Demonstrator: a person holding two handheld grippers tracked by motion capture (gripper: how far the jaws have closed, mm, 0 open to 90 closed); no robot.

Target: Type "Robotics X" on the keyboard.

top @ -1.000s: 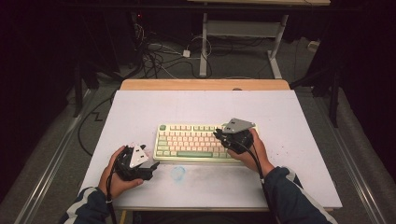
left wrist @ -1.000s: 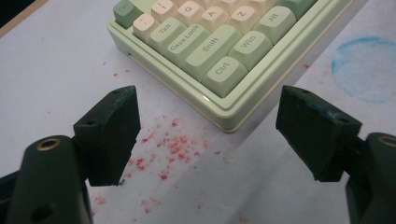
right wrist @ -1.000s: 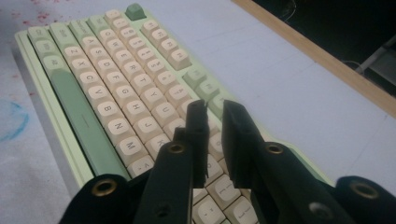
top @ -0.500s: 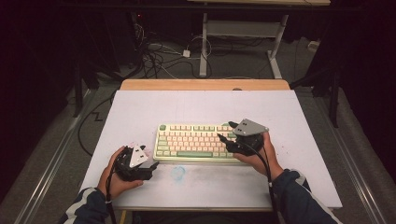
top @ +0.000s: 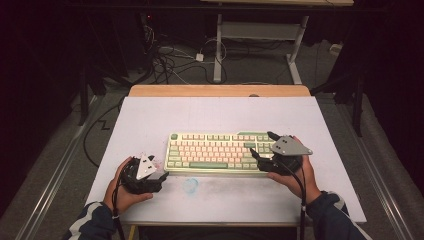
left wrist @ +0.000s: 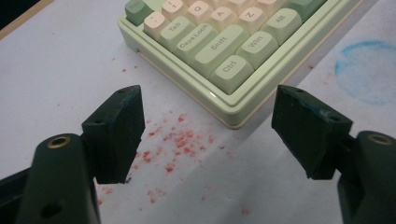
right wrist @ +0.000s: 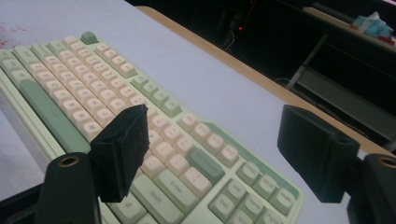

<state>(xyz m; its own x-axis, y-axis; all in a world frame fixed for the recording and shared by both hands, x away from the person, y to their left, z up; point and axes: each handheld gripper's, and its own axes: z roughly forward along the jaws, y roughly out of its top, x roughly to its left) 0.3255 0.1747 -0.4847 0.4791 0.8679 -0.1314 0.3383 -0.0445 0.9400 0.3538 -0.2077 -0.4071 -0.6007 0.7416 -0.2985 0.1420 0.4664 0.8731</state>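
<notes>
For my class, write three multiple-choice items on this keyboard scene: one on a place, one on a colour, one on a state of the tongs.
1. Which part of the keyboard do the left tongs face?
A. its Ctrl corner
B. its far edge
C. its middle keys

2. What colour is the ring-shaped stain on the table?
A. red
B. blue
C. green

3. How do the right tongs stand?
A. shut on a key
B. shut on nothing
C. open, holding nothing

Answers: 1 A, the Ctrl key lies just ahead between the jaws. 2 B, the left gripper view shows a blue circle. 3 C, the jaws have just been opening and stand wide above the keys.
</notes>
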